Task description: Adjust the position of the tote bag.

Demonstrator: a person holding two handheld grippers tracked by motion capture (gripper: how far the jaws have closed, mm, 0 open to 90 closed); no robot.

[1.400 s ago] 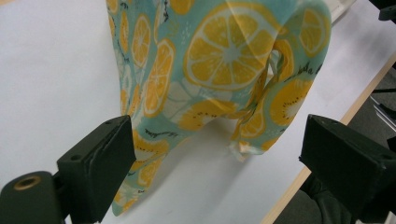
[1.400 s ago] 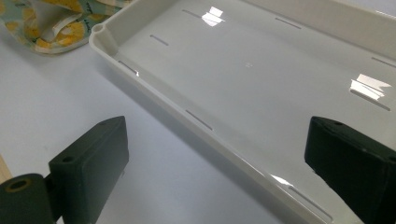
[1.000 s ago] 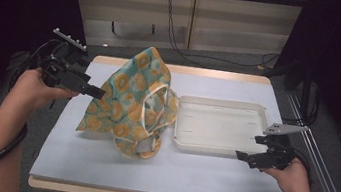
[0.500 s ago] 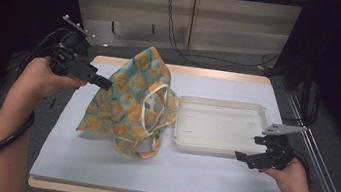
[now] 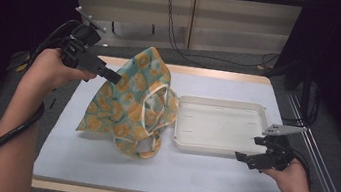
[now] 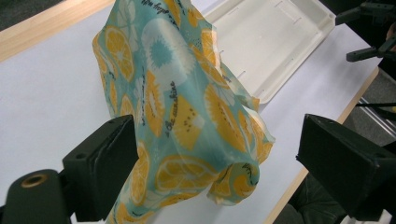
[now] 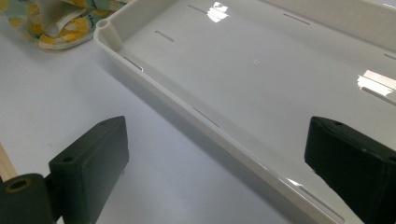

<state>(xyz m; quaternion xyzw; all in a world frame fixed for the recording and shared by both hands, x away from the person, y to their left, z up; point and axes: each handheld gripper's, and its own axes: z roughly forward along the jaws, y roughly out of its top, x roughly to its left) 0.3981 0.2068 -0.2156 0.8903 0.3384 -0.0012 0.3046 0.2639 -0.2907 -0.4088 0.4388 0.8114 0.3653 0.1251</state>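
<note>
The white-covered worktop [image 5: 98, 166] with its wooden edge carries everything. On its right half sits a shallow cream tray [image 5: 218, 138], nothing inside it. To the tray's left, its straps touching the tray's rim, stands a teal cloth bag [image 5: 129, 105] printed with orange slices, bunched up into a peak at its far end and spreading down to the worktop. The left gripper [image 5: 111, 75] hovers at the bag's upper left side; in its own view the jaws stand wide apart with the cloth [image 6: 187, 112] between and beyond them, not pinched. The right gripper [image 5: 245, 159] is low at the tray's near right corner, jaws spread, straddling the tray's near wall [image 7: 201, 116], holding nothing.
</note>
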